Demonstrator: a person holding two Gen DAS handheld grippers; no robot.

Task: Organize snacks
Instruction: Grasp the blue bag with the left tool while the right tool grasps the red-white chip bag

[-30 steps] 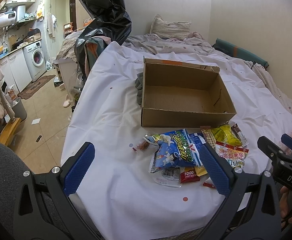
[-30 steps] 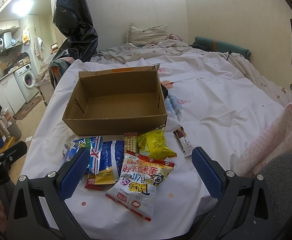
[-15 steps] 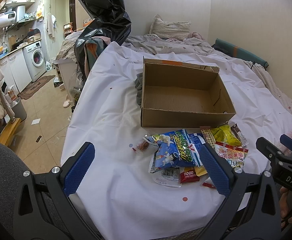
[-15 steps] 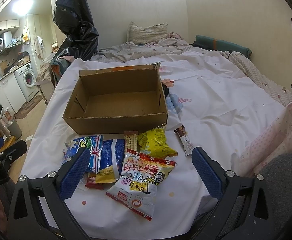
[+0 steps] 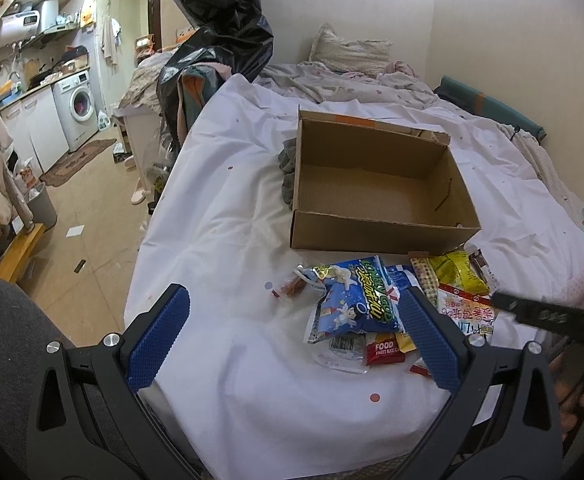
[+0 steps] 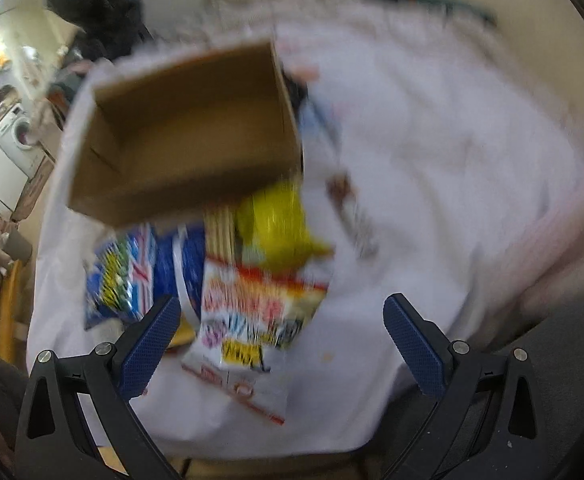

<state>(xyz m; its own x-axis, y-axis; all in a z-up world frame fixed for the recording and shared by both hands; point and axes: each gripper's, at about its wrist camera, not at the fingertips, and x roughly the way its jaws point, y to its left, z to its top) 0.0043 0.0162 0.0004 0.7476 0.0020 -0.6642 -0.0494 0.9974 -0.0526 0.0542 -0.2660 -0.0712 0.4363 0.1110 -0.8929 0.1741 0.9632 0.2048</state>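
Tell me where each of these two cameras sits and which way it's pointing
Left wrist: rides the left hand-held gripper, looking forward and down across the white sheet at the empty cardboard box; its own blue fingers show, the right hand-held gripper at right.
Right wrist: rides the right hand-held gripper, blurred by motion, looking down on the snack pile; only its own fingers show.
Shared: box, snacks, sheet.

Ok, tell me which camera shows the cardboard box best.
The left wrist view. The cardboard box is sharp there, with its open top, bare floor and all four walls visible behind the snack packets. The right wrist view also holds the whole box, but motion blur smears its edges and interior.
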